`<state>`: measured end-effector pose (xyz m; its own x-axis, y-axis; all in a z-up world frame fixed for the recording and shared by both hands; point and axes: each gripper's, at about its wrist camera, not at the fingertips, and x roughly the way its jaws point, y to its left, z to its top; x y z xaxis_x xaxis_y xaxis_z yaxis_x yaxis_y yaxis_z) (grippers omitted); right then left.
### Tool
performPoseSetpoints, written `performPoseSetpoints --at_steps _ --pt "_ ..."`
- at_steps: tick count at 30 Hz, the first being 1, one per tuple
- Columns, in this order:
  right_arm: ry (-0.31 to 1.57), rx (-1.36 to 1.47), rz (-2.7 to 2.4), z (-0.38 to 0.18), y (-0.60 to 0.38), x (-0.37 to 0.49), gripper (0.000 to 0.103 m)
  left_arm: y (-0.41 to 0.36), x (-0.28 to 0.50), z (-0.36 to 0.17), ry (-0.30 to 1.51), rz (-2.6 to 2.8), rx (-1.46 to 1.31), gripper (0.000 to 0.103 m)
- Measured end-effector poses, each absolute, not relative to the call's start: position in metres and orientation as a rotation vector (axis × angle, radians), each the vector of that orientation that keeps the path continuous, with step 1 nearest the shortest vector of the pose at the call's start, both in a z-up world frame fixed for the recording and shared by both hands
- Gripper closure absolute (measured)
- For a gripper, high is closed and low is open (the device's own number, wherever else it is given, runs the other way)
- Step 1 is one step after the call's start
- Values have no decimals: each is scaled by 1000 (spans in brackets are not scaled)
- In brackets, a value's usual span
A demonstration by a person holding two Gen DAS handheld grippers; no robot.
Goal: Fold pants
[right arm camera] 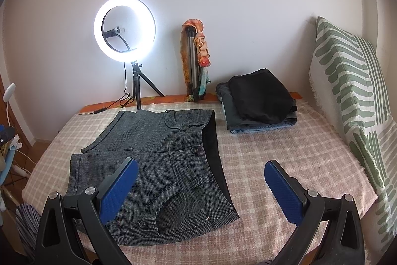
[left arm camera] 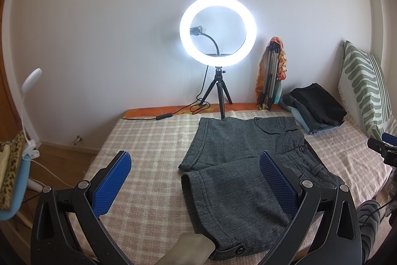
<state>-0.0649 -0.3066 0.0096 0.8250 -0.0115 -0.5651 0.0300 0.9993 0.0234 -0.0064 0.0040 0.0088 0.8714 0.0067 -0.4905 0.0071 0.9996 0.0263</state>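
Note:
Dark grey checked shorts point(left arm camera: 238, 165) lie flat and unfolded on the checked bed cover, waistband to the right and legs to the left; they also show in the right wrist view point(right arm camera: 158, 165). My left gripper point(left arm camera: 196, 170) is open and empty, above the near leg of the shorts. My right gripper point(right arm camera: 201, 178) is open and empty, above the near waistband end of the shorts, its right finger over bare cover. The tip of the right gripper point(left arm camera: 382, 148) shows at the right edge of the left wrist view.
A lit ring light on a small tripod point(left arm camera: 218, 34) stands at the bed's far edge, with its cable. A folded tripod with a scarf point(right arm camera: 196, 58) leans on the wall. A stack of folded clothes point(right arm camera: 258, 101) lies at the back right. A green-patterned pillow point(right arm camera: 347, 91) stands right.

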Motion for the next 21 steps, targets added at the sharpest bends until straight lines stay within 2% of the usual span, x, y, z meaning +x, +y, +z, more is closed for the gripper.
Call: performPoseSetpoints --at_steps 21 --pt "610 34 -12 6 -309 -63 0 5 -4 3 518 8 53 0"
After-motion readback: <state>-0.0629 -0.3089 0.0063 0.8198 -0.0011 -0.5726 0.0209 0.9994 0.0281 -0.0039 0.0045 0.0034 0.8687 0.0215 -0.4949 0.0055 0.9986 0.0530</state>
